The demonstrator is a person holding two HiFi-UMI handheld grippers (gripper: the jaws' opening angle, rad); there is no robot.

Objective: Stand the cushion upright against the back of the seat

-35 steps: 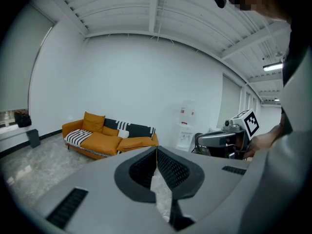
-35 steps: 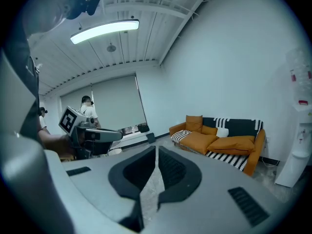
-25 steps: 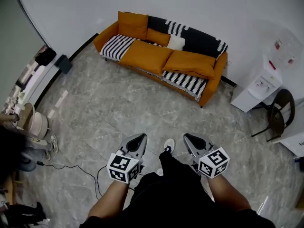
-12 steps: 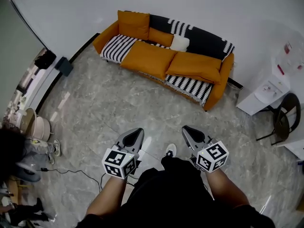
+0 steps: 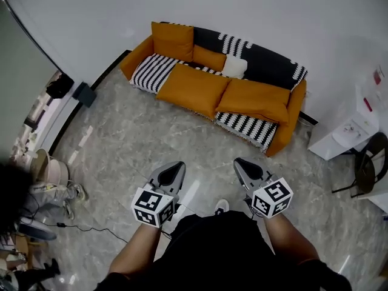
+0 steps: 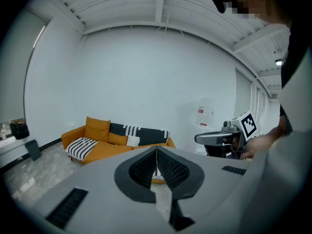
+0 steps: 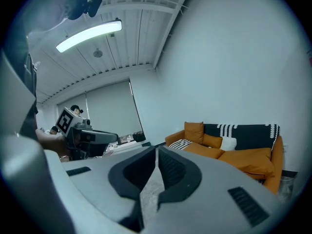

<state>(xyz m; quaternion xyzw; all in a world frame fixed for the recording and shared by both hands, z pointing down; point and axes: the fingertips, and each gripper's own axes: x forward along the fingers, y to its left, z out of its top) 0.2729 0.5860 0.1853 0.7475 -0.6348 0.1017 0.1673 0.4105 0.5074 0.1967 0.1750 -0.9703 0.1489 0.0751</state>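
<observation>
Left hand-held gripper and right hand-held gripper closed, empty.

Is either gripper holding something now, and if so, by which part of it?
Nothing is held. The left gripper and the right gripper are both shut and empty, far from the sofa.

My left gripper out front at 11 o'clock, jaws pressed together on nothing, my right gripper level beside it at 1 o'clock, jaws together and empty too, both pointing ahead and slightly down, my forearms bare
</observation>
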